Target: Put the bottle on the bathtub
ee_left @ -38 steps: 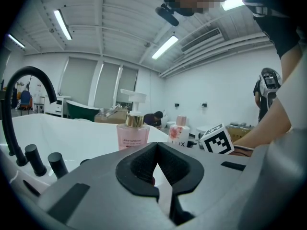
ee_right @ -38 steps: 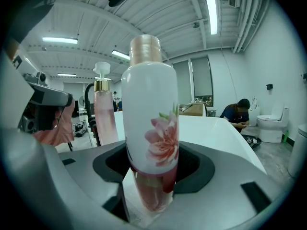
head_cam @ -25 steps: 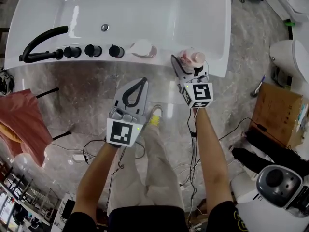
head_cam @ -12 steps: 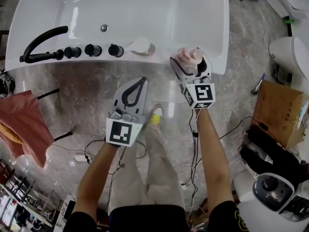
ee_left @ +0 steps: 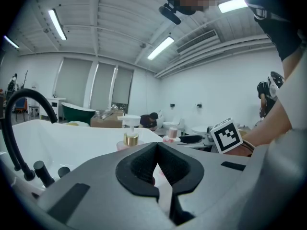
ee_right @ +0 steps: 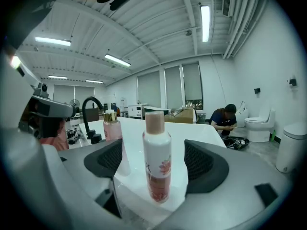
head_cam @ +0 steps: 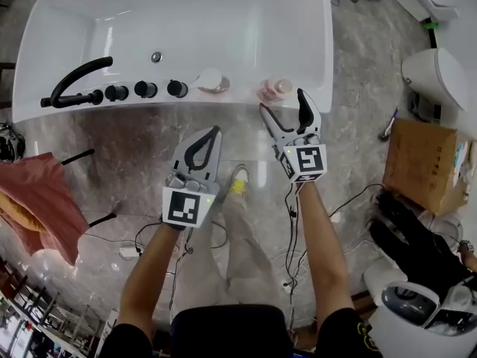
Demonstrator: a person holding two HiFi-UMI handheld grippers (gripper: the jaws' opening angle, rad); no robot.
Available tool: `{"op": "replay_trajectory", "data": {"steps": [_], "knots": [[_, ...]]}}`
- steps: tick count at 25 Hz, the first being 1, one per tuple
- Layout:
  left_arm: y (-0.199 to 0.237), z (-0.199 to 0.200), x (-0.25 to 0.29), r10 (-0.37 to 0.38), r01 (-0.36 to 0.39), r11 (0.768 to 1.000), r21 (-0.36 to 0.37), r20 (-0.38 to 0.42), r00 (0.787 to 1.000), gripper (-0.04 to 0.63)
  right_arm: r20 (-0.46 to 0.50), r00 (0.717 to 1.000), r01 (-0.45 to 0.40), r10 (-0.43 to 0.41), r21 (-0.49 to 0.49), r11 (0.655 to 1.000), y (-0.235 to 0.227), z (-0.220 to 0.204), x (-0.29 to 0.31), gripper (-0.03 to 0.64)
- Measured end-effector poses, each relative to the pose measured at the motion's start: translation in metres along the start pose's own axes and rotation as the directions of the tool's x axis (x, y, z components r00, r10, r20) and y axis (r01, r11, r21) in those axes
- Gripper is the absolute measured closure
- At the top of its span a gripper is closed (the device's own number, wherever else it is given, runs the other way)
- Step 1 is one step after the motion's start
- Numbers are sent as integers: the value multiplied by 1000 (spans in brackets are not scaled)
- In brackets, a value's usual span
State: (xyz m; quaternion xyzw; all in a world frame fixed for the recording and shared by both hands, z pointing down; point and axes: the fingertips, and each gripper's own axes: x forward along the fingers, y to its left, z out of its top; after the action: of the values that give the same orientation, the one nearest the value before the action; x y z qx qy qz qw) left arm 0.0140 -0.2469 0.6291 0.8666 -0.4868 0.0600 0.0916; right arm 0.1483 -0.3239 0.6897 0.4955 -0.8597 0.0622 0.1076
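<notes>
The right tongs (head_cam: pixel 282 103) have come back off the bathtub (head_cam: pixel 89 112)! A second ago they were around the bottle (head_cam: pixel 274 89). Now they've drawn back from the rim toward us, jaws just swung wide, pads touching nothing. The bottle stands upright and alone on the bathtub's near rim, toward its right end. In the right gripper view it lines up with the gap between the jaws, but the head view puts it just beyond their tips. The left tongs (head_cam: pixel 215 131) are clenched, tips together and empty, hanging just short of the bathtub's near edge over the grey marble floor (head_cam: pixel 127 151).

We've got a glossy white tub in a big bright hall, strip lights overhead. Along that same rim a pump bottle (head_cam: pixel 211 80) stands left of ours and apart from it. Further left come the black knobs (head_cam: pixel 145 89), then a curved black faucet (head_cam: pixel 74 80) at the left end. Off the bathtub's right side sit a toilet (head_cam: pixel 440 73) and a cardboard box (head_cam: pixel 426 162), and off its left a red cloth (head_cam: pixel 33 207). Cables (head_cam: pixel 358 196) trail across the floor on our side of the bathtub.
</notes>
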Motion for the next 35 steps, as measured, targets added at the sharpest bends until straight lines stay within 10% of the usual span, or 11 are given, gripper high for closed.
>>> {"op": "replay_trajectory", "data": {"steps": [22,35], "knots": [[-16,225,-82,-66,61,996,71,77,995,581,111,994,-15,24,-77,997,76,258,-122,612],[-49,325,-155,-110,101,993,63,164,980,581,151,988,51,-37,-87,995,95,352,-222,615]]}}
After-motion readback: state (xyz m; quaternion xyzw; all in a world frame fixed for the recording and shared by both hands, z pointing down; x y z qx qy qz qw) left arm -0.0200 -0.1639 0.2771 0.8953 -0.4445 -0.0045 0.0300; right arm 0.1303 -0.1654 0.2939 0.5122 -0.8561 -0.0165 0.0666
